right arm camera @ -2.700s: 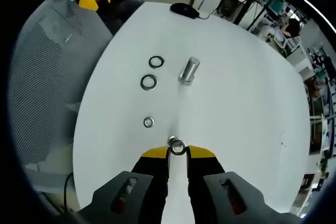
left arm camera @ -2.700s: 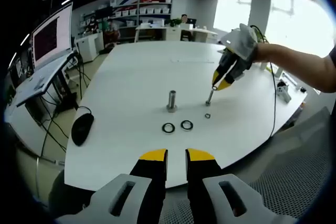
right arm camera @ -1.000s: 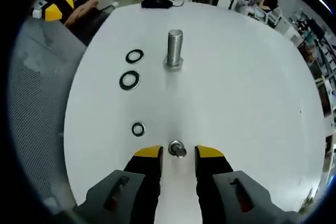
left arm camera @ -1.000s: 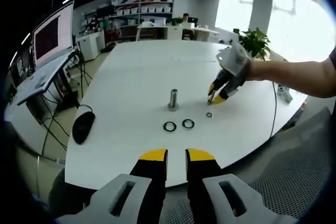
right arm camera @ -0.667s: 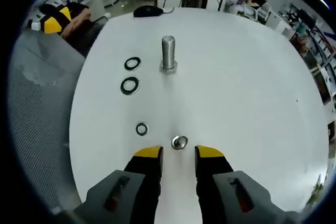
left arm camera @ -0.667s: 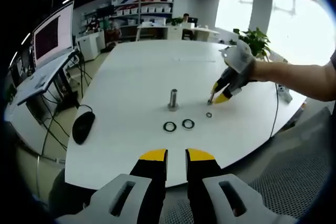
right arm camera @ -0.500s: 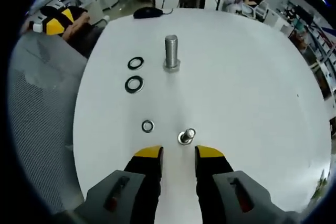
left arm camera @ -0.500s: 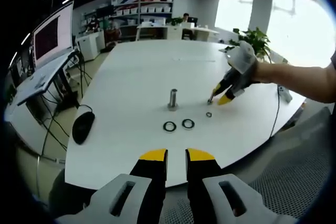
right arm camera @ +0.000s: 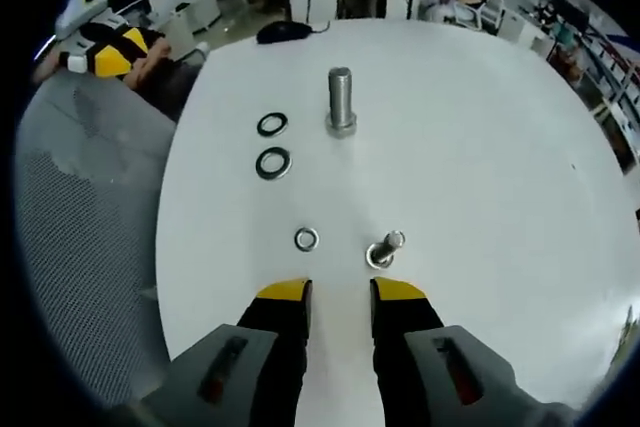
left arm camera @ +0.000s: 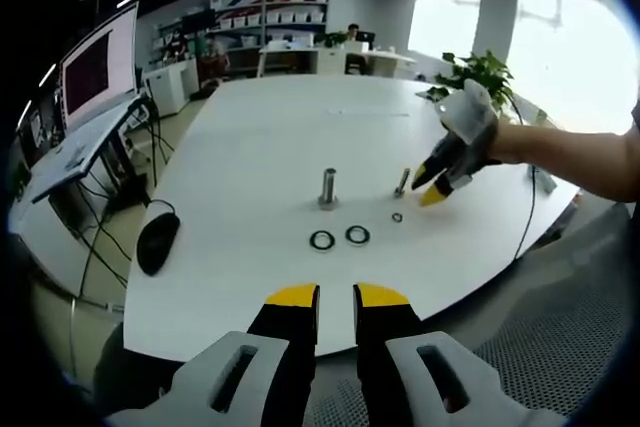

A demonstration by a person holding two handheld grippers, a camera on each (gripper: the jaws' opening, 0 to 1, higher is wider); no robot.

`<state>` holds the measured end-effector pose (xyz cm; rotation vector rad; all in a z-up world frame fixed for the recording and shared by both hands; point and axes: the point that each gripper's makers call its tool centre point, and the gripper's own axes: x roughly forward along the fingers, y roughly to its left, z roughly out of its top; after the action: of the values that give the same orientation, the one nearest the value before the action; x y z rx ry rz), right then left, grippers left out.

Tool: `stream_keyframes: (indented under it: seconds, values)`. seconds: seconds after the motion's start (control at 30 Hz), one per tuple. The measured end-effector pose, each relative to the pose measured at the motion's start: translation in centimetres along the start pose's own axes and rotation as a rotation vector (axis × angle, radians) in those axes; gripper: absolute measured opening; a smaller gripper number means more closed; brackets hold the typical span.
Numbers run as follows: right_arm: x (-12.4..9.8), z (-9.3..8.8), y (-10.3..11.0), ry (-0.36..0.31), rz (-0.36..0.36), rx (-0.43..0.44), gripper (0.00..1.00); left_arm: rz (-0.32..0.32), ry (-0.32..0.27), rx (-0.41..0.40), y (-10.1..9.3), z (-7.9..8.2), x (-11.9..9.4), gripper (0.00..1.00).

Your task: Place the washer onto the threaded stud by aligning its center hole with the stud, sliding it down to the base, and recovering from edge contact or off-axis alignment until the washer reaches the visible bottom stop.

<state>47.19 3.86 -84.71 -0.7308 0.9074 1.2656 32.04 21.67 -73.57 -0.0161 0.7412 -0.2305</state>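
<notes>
A small threaded stud (right arm camera: 386, 246) stands on the white table (right arm camera: 480, 147) just ahead of my right gripper (right arm camera: 340, 292). A washer (right arm camera: 376, 258) lies around the stud's foot. The right gripper is open with nothing between its jaws. In the left gripper view it (left arm camera: 431, 185) hovers to the right of the small stud (left arm camera: 402, 183), held by a person's hand. My left gripper (left arm camera: 336, 295) hangs off the table's near edge, jaws close together and holding nothing.
A loose small washer (right arm camera: 306, 239) lies left of the stud. Farther off are a larger washer (right arm camera: 272, 163), a black ring (right arm camera: 271, 125) and a big stud (right arm camera: 341, 99). A mouse (left arm camera: 157, 244) sits near the table's left edge. A mesh chair back (right arm camera: 80, 217) is alongside.
The right gripper held a washer over the small stud, opened, and has drawn back; the washer now lies at the stud's foot. The left gripper has stayed put.
</notes>
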Motion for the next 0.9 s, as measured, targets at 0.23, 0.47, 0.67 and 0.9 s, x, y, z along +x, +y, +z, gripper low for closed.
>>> stream_keyframes:
  seconds: [0.23, 0.47, 0.67, 0.9]
  values:
    - [0.9, 0.2, 1.3, 0.011, 0.027, -0.015, 0.25, -0.001, -0.004, -0.001, 0.0, 0.1, 0.0, 0.11]
    - [1.9, 1.0, 2.4, 0.021, 0.047, -0.048, 0.24, -0.001, -0.004, 0.000, 0.0, 0.0, 0.0, 0.11]
    - [2.6, 1.1, 2.7, 0.035, 0.051, -0.066, 0.24, 0.000, -0.006, -0.002, 0.0, 0.0, 0.0, 0.11]
    - [3.0, 1.4, 2.6, 0.033, 0.045, -0.072, 0.24, 0.002, -0.005, -0.004, 0.0, 0.0, 0.0, 0.11]
